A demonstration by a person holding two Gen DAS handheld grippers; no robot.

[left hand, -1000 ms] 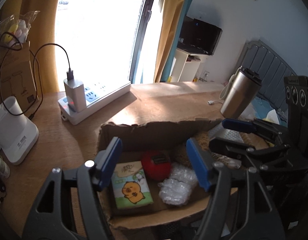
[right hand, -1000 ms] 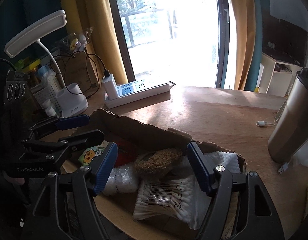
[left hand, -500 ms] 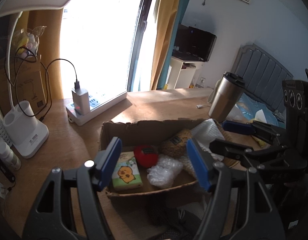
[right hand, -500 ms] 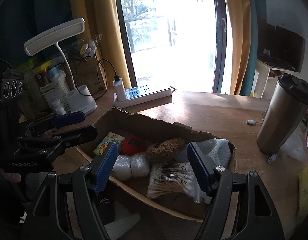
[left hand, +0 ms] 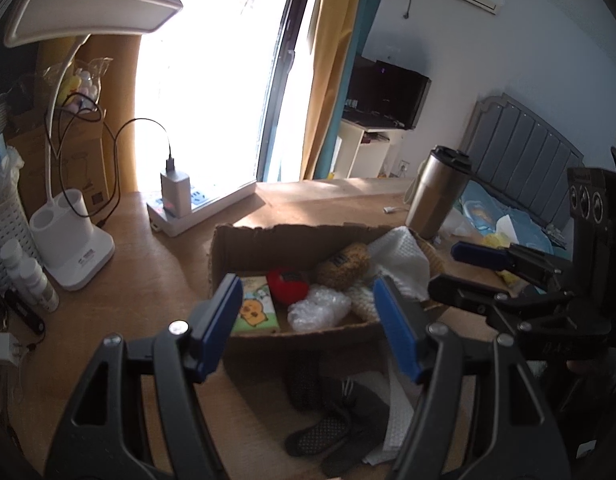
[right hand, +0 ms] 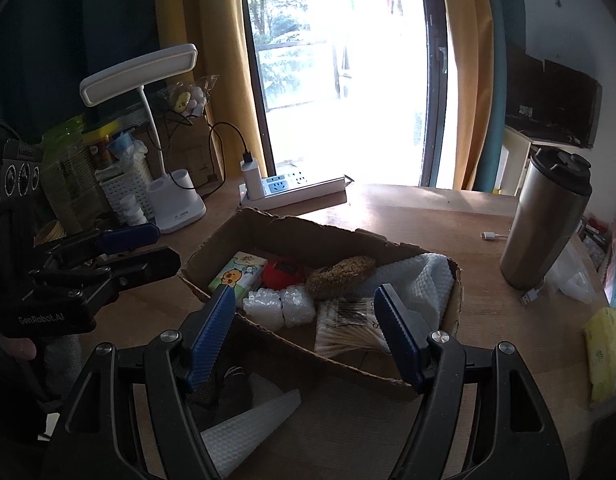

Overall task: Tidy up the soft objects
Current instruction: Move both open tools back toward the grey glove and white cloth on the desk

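Each black-framed claw point(left hand: 308, 316) carries ribbed blue pads point(right hand: 211, 328) and silver screws.

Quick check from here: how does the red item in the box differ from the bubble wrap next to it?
The red item is one opaque, rounded, bright red piece with a dark patch on top; the bubble wrap is translucent white, bumpy, and looks like two small bundles. The red item sits deeper in the cardboard box; the bubble wrap lies nearer the front wall. Both rest loose inside, untouched.

left tool point(left hand: 308, 326): jaws apart, empty, angled down | right tool point(right hand: 303, 332): jaws apart, empty, angled down
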